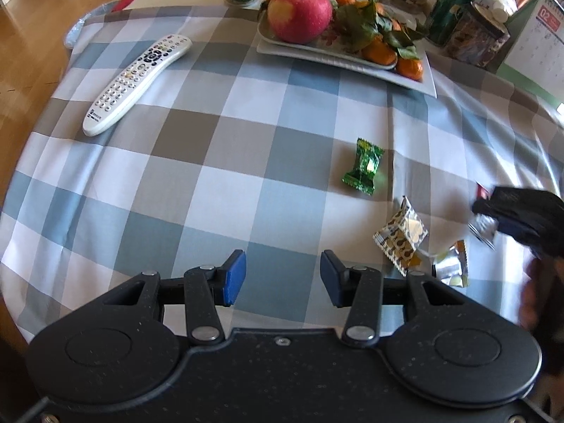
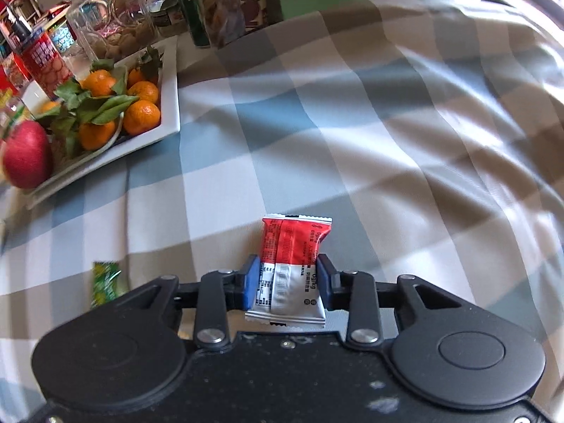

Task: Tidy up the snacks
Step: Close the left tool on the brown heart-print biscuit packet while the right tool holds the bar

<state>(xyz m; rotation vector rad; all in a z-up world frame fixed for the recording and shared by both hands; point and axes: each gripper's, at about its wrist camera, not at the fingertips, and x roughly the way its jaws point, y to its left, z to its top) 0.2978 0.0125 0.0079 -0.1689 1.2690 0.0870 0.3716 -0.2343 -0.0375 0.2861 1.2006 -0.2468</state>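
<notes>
Checked blue-grey cloth (image 1: pixel 218 162) is spread over the table beside wooden flooring (image 1: pixel 31 35). A remote (image 1: pixel 137 81), fruit tray (image 1: pixel 428 81) and green candy (image 1: pixel 363 166) are seen. The left gripper (image 1: pixel 282 276) is held apart, empty; the red-and-white snack packet (image 2: pixel 290 268) is pinched in the right gripper (image 2: pixel 288 282).

I am looking at a tablecloth (image 1: pixel 197 162) showing checks of blue-grey, taupe and white. My right gripper (image 2: pixel 287 282), black with blue pads, is pinching a red and white packet (image 2: pixel 290 268) carrying small dark print. My left gripper (image 1: pixel 282 278) is wearing the same black and blue. A green candy (image 1: pixel 363 167) is glinting, a gold-and-white patterned wrapper (image 1: pixel 400 234) is lying nearby, and a red apple (image 1: pixel 299 12) is sitting beside orange mandarins (image 1: pixel 380 53) with green leaves.
</notes>
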